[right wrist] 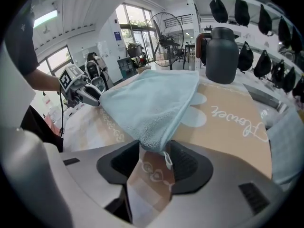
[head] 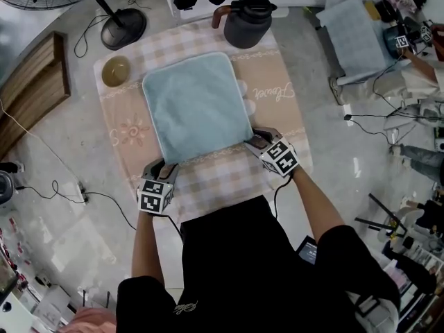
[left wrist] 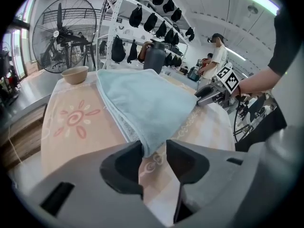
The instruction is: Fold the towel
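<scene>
Beneath left tool [head: 166, 166] and right tool [head: 255, 142], towel [head: 198, 106] corners hide.

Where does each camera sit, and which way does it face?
Head view: on the person's head, facing steeply down at the towel; both forearms, left gripper and right gripper show.
Left gripper view: on the left gripper, facing along its jaws at one towel corner; right gripper and arm show.
Right gripper view: on the right gripper, facing the other corner; left gripper shows.
Shared: all see the towel and dark jug.
</scene>
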{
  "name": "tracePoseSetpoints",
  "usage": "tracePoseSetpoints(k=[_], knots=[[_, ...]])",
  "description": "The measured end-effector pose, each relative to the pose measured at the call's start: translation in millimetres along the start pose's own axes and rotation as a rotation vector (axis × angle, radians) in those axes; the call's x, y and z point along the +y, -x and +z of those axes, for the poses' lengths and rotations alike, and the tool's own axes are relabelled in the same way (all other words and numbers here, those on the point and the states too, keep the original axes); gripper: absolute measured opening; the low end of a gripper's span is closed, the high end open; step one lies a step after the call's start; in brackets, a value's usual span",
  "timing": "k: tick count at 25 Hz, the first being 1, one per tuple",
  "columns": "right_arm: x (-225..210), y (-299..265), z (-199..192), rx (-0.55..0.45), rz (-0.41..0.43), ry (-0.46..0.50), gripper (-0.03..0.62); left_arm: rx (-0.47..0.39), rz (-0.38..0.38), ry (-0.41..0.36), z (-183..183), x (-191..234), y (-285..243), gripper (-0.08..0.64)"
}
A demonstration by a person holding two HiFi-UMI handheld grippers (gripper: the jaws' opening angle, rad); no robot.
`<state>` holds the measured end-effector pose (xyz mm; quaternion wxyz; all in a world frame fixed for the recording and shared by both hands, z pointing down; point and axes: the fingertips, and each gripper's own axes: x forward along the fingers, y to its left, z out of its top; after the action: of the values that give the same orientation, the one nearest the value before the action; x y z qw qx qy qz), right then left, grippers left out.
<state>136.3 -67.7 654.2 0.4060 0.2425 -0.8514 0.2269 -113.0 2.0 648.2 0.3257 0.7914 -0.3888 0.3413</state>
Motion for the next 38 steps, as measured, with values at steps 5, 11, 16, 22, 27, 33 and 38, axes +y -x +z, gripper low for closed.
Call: tracePoseSetpoints(k=[5,11,16,22,27,33,38], knots=[[1.0,-1.1,-2.4,0.0,-0.009,0.025,0.199,0.0,0.008,0.004,-3.2,3.3,2.4,0.163],[3.1,4.7,-2.2,0.023,-0.021,0.088,0.063,-0.012,0.061,0.036,-6.4,14.2,6.3,0.041],[11.1,10.7,-1.6,0.007,0.0,0.086,0.051,-0.011,0.057,0.024,-12.1,13.1,10.8,0.035],[33.1,17.9,-5.1,0.001,0.044,0.107,0.051,-0.01,0.067,0.042,-26.4,13.6,25.2,0.035],[55.7,27.2,-12.7,0.002,0.069,0.099,0.051,-0.019,0.05,0.061,-40.1,5.7,40.4,0.034],[77.5,35.8,-28.6,0.006,0.081,0.06,0.051,-0.022,0.036,0.079,-57.6,-9.3,55.9,0.034],[78.8,44.8,-18.4,-0.033,0.061,0.033,0.051,-0.056,0.047,0.081,-46.6,-10.2,67.2,0.034]])
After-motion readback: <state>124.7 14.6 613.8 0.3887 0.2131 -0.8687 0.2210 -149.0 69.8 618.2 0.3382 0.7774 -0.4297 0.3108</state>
